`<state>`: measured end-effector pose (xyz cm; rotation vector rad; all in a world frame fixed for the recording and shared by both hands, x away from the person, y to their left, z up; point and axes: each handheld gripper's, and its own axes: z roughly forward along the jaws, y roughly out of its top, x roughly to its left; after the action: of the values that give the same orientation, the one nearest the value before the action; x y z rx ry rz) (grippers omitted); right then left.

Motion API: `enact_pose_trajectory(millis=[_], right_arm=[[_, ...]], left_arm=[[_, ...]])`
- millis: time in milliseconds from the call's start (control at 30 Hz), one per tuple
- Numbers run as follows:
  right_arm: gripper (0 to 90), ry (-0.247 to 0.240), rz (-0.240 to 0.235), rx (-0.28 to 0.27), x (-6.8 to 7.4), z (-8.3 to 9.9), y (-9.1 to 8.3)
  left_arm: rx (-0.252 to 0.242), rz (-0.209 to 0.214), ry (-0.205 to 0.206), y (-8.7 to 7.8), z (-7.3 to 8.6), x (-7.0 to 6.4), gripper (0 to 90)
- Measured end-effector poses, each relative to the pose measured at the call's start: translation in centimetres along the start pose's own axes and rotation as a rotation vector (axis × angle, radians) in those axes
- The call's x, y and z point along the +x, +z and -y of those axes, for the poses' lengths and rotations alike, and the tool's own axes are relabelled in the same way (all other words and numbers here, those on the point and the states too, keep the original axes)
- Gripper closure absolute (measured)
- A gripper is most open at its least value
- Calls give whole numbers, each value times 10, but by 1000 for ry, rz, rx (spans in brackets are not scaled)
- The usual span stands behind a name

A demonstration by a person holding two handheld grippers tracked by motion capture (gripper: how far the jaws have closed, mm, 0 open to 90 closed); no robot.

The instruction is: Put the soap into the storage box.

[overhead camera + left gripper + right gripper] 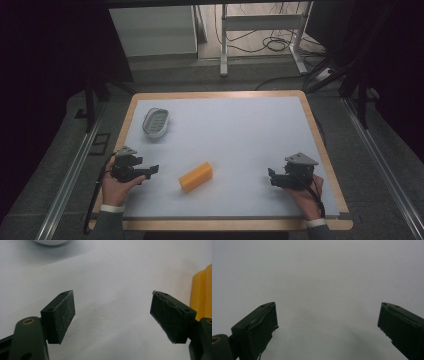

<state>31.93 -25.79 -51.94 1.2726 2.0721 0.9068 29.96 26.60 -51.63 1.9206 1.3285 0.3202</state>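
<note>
The fingers of the left gripper (152, 170) and right gripper (271, 176) were held apart, empty, flanking the yellow block (195, 176).

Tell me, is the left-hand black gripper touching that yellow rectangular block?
Apart. In the high view, bare table lies between the left gripper and the yellow rectangular block; in the left gripper view its jaws stand open, holding nothing.

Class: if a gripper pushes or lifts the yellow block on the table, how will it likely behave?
The yellow block lies flat on a long face, so it will probably slide, not roll. Its ridged side may aid grip. It looks light, perhaps spongy.
</note>
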Motion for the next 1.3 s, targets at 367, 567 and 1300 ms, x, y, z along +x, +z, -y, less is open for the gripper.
enact_pose_trajectory(millis=[367,567,1300], right_arm=[[48,52,-21,-40,-10,1,-14],[48,56,-51,-67,-12,2,-17],[53,68,9,-59,-22,2,-27]], left_arm=[[-11,-23,19,-4,-2,-4,213],[-22,-22,7,-5,-2,-3,206],[-16,5,71,-25,-31,-23,205]])
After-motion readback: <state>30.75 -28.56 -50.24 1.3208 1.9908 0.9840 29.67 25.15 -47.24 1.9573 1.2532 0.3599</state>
